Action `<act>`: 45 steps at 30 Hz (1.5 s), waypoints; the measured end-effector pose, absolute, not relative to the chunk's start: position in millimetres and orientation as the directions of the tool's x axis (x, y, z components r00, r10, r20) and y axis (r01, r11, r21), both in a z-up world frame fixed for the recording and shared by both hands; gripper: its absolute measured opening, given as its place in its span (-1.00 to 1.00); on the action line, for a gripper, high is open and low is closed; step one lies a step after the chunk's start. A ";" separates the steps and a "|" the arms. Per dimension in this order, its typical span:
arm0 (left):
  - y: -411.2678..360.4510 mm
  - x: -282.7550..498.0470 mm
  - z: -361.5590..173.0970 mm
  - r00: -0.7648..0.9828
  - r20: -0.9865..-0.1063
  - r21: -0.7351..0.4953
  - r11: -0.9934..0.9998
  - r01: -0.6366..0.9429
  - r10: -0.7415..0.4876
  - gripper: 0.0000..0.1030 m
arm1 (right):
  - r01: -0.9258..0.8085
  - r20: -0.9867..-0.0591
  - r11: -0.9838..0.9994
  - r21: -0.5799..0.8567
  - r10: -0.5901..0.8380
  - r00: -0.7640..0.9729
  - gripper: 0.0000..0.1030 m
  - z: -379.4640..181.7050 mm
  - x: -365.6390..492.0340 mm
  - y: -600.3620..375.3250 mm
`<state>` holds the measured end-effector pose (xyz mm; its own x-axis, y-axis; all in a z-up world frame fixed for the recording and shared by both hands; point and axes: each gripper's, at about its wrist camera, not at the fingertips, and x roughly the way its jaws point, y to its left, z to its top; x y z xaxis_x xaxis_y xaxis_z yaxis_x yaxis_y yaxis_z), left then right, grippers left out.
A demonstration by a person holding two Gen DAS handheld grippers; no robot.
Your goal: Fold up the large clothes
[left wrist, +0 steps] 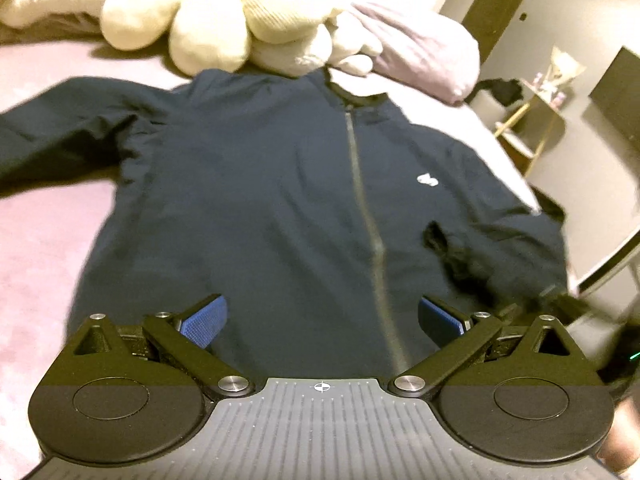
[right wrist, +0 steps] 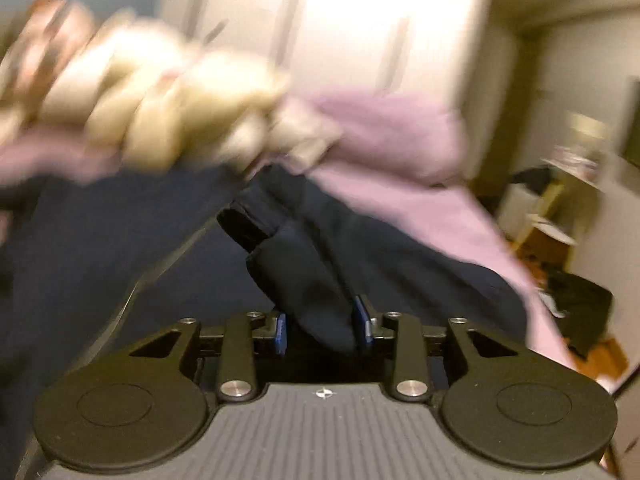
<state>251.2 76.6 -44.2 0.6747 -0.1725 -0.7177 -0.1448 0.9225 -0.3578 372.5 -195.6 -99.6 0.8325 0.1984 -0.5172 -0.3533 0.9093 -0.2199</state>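
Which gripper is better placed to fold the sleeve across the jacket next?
Right. The right gripper already has the sleeve between its fingers, seemingly gripped. The left gripper hangs open over the jacket near the hem, holding nothing.

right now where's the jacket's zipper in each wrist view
Left wrist view: the zipper runs down the middle of the navy jacket, from the collar toward the camera.
Right wrist view: blurred; a pale diagonal line at lower left is probably it.
Shared landmark: the cream plush toy beyond the collar.
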 end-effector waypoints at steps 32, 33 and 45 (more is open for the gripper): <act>-7.7 403.7 -81.0 0.537 -0.690 -0.579 0.815 -0.007 -0.486 -0.78 | -0.002 -0.493 0.800 0.601 0.372 0.787 -0.40 -168.0 317.7 -329.6; 2.6 401.8 -70.9 0.563 -0.687 -0.551 0.835 0.008 -0.459 -0.78 | -0.001 -0.498 0.801 0.599 0.374 0.783 -0.40 -165.9 320.5 -329.1; 98.6 400.2 -93.1 0.664 -0.744 -0.297 0.929 -0.223 -0.078 -0.58 | 0.000 -0.556 0.854 0.520 0.338 0.759 -0.36 -153.9 335.2 -315.4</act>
<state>400.2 98.6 -93.1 0.6637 -0.0781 -0.7439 -0.2232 0.9285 -0.2967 335.2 -315.4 -153.9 0.7589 0.3384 -0.5563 0.0001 0.8543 0.5198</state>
